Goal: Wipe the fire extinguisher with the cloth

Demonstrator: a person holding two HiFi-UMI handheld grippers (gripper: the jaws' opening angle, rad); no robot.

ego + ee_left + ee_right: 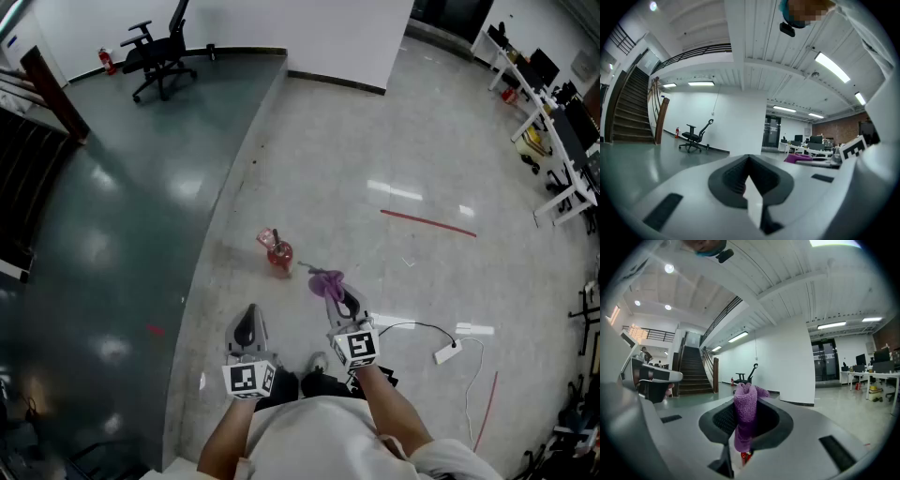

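Head view, looking steeply down: the extinguisher (279, 253) — small and red — sits on the pale floor (375, 141), close to the seam where that floor meets a darker grey-green one. It lies ahead of both grippers and touches neither. The right gripper (337, 294) is held forward above the floor, its jaws closed on a purple cloth (326, 280) that bunches beyond the jaw tips. The cloth is just right of the extinguisher and nearer the person, with a gap between the two. The left gripper (249, 317) is held lower in the frame, beside the right one and apart from it. A white power strip (447, 353) with its cable lies on the floor to the right. An office chair (159, 52) stands far off at upper left. Right gripper view: the cloth stands upright between the jaws, and a red part of the extinguisher shows below it. Left gripper view: the jaws are drawn together with nothing between them — the cloth appears at the right, beyond them.
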